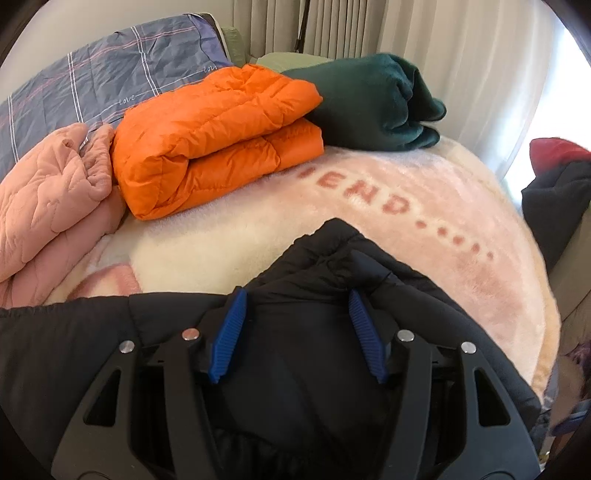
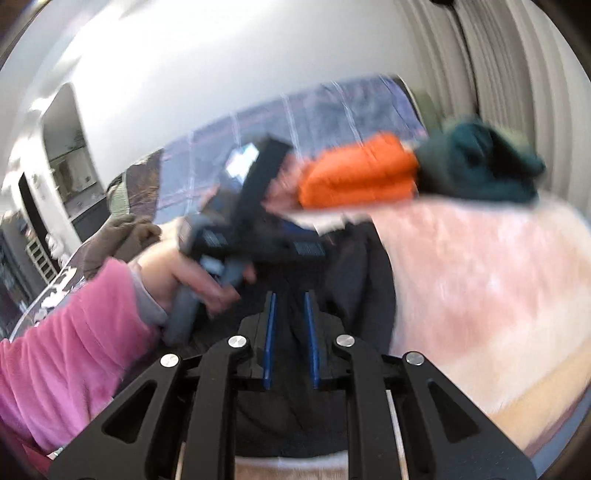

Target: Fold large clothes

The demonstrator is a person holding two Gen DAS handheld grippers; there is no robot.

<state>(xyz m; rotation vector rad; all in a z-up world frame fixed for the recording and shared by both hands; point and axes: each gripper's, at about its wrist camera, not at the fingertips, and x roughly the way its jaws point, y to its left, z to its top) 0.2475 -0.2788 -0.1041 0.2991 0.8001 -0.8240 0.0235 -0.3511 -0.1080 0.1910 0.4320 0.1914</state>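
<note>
Three garments were already folded and lay in a row at the far side of the bed: a pink quilted jacket [image 1: 48, 199], an orange puffer jacket [image 1: 214, 144] touching it, and a dark green fleece [image 1: 373, 103] just beside the orange one. What seemed to remain was the black jacket [image 1: 332, 266], which lay bunched on the near part of the pink blanket [image 1: 424, 229], so I judged the task mostly done, with this last piece only in the middle of its folding. The left gripper [image 1: 297, 299] stood with its blue pads spread apart over the black fabric; the cloth bulged between them, but the pads did not seem to press on it. The right gripper [image 2: 290, 299] had its fingers drawn close together with black cloth between them, so it appeared to pinch an edge of the same jacket, though this view was blurred. A hand [image 2: 184, 269] in a pink sleeve [image 2: 74, 343] held the other tool. The blanket was fluffy, with reddish letters. Behind the pile lay a blue checked pillow [image 1: 110, 77], and pale curtains [image 1: 351, 26] closed the room.
</note>
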